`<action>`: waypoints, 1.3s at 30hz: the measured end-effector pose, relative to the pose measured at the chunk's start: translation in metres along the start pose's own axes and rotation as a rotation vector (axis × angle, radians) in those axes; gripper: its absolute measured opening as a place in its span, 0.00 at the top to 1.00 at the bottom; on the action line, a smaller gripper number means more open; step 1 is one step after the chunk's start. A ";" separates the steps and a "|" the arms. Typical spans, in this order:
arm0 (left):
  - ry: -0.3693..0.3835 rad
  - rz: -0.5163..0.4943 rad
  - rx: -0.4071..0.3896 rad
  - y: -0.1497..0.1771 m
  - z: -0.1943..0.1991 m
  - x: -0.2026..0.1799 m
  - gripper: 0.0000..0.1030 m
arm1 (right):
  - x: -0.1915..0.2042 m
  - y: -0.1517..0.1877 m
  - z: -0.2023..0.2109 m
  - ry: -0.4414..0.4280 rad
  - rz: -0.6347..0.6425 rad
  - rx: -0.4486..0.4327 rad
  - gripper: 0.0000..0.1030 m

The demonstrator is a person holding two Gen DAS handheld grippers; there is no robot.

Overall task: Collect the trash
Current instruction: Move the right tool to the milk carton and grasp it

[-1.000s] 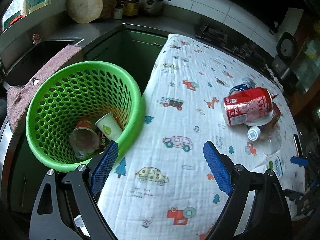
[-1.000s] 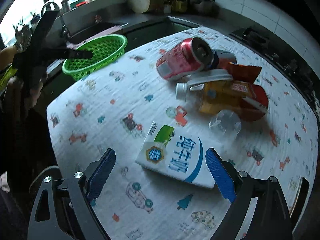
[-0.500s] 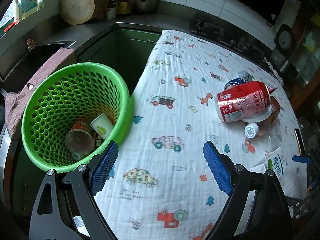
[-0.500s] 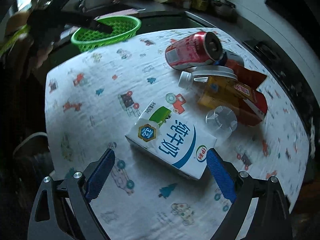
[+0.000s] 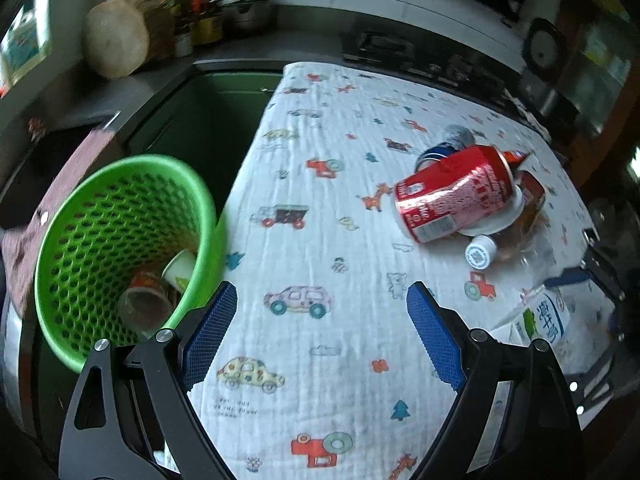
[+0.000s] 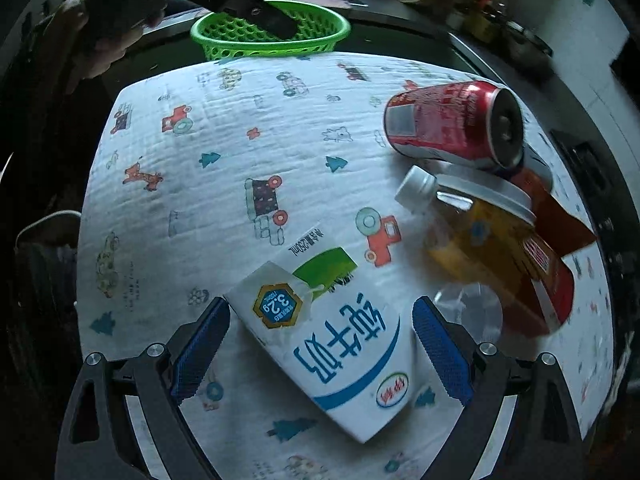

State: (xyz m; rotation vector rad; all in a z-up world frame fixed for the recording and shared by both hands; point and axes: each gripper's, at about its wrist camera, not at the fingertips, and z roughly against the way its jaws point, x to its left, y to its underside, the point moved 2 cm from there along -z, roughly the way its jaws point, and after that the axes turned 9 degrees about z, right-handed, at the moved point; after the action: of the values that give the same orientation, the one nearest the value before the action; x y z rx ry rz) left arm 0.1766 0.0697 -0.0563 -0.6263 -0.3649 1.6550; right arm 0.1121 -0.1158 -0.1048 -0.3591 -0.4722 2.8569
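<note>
A white milk carton (image 6: 332, 344) lies flat on the printed tablecloth (image 6: 224, 168), between the open jaws of my right gripper (image 6: 320, 348), which does not grip it. It also shows in the left wrist view (image 5: 540, 320). A red can (image 6: 452, 124), a plastic bottle (image 6: 476, 232) and a red snack packet (image 6: 560, 220) lie heaped beyond it. My left gripper (image 5: 320, 336) is open and empty over the cloth, beside the green basket (image 5: 100, 216), which holds cups (image 5: 180, 272). The red can (image 5: 456, 196) lies ahead to its right.
The basket (image 6: 268, 32) sits off the table's far edge by a dark counter and sink. A wooden block (image 5: 116, 44), bottles and a pot stand on the counter at the back. A stove (image 5: 400, 52) runs along the far side.
My right gripper has come down and forward until its open jaws straddle the milk carton. My left gripper has drifted right, away from the basket, over the cloth.
</note>
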 end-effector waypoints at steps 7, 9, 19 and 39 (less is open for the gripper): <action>0.033 -0.115 -0.012 -0.006 -0.009 -0.029 0.17 | 0.004 -0.001 -0.011 -0.010 0.049 0.011 0.13; 0.040 -0.137 -0.014 -0.007 -0.012 -0.035 0.17 | 0.003 0.001 -0.010 -0.009 0.037 0.006 0.16; 0.102 -0.310 -0.065 -0.014 -0.018 -0.079 0.17 | 0.003 0.013 0.000 -0.009 -0.035 0.039 0.26; 0.219 -0.530 -0.068 -0.032 -0.077 -0.116 0.20 | -0.002 0.027 0.011 -0.042 -0.164 0.038 0.28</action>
State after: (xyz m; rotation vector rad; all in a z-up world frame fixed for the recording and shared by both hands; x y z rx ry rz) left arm 0.2569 -0.0456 -0.0771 -0.6845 -0.3884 1.0617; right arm 0.1067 -0.1441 -0.1032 -0.2415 -0.4338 2.7146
